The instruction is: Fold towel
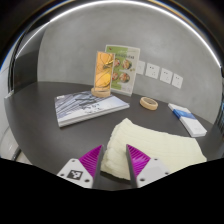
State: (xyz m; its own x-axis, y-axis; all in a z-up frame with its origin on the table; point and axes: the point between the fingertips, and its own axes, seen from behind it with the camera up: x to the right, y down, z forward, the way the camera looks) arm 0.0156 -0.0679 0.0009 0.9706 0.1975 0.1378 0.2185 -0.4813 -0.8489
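A cream towel (150, 143) lies folded on the dark table (40, 128), just ahead of my fingers and to their right. Its near left corner reaches in between the two purple pads. My gripper (113, 163) is open, with the left fingertip (90, 160) clear of the cloth and the right fingertip (137, 160) over the towel's edge. The fingers do not press the towel together.
A magazine (85, 106) lies beyond the fingers on the left. A clear stand with a menu card (115, 72) is behind it. A tape roll (148, 102) and a blue-and-white box (187, 118) sit to the right. Wall sockets (160, 73) are on the back wall.
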